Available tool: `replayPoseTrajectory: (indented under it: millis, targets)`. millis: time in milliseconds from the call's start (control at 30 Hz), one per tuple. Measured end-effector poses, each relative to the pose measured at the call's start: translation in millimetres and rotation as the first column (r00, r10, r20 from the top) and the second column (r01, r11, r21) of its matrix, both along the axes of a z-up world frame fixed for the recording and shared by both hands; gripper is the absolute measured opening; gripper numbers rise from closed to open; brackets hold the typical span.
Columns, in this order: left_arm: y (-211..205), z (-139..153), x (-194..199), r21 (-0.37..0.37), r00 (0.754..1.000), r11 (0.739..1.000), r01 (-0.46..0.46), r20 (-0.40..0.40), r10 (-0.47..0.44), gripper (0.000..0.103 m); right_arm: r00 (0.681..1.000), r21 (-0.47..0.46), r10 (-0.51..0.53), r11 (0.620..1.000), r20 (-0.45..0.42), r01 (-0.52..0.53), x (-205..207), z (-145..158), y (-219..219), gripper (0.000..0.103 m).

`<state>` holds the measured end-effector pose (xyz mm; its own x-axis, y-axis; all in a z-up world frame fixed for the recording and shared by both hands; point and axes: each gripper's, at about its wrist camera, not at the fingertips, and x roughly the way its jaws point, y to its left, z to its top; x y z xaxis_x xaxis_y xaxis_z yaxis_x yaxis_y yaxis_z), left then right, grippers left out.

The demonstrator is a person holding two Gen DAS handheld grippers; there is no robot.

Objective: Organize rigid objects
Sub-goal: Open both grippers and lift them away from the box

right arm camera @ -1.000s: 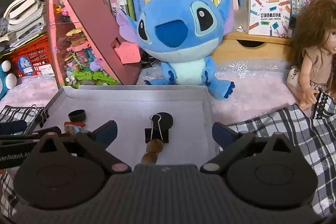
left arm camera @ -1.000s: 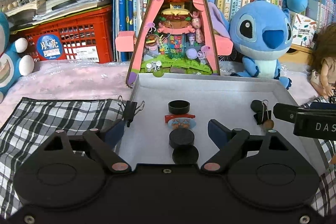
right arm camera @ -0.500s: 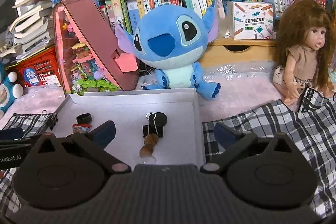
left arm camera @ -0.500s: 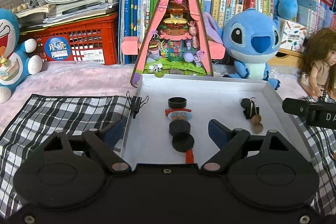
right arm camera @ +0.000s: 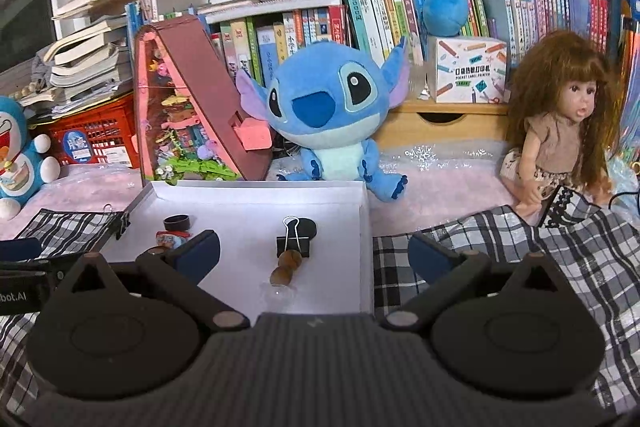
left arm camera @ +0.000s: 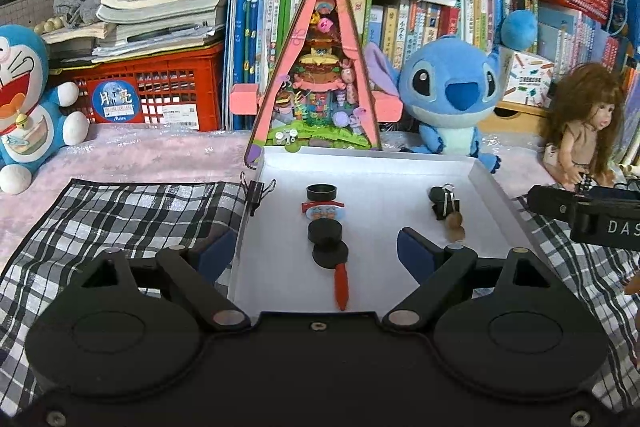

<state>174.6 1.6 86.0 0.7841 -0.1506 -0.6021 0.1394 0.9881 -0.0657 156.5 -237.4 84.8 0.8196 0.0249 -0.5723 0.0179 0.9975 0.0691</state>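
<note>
Both the left hand-held gripper (left arm camera: 316,253) and right hand-held gripper (right arm camera: 314,253) hang apart, empty, over white tray (left arm camera: 400,163), whose small items lie in two near-to-far rows, apparently sorted.

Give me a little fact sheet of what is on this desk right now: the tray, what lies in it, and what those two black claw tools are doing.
container: shallow white rectangular tray on checked black-and-white cloth
left column in tray: black ring cap, round cartoon badge, two black discs, red-orange stick
right column in tray: black binder clip, brown wooden beads
on tray's left rim: second black binder clip
left gripper: open, empty
right gripper: open, empty
behind tray: blue plush toy, long-haired doll
</note>
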Motion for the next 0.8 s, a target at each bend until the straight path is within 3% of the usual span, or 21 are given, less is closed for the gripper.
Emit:
replayPoseTrajectory:
  millis: [300, 600, 800]
  targets:
    - [3, 10, -30, -0.028, 0.999, 0.999, 0.025, 0.025, -0.025, 0.088, 0.998, -0.038, 0.042, 0.998, 0.054, -0.04, -27, 11, 8, 0.103]
    - [5, -2, -47, -0.03, 0.999, 0.999, 0.018, 0.027, -0.017, 0.088, 0.994, -0.111, 0.075, 0.992, 0.08, -0.066, -48, 2, 20, 0.103]
    - [9, -15, -53, -0.057, 1.0, 0.998, 0.003, 0.01, -0.002, 0.088, 0.994, -0.092, 0.073, 0.994, 0.078, -0.066, -54, -6, 19, 0.103]
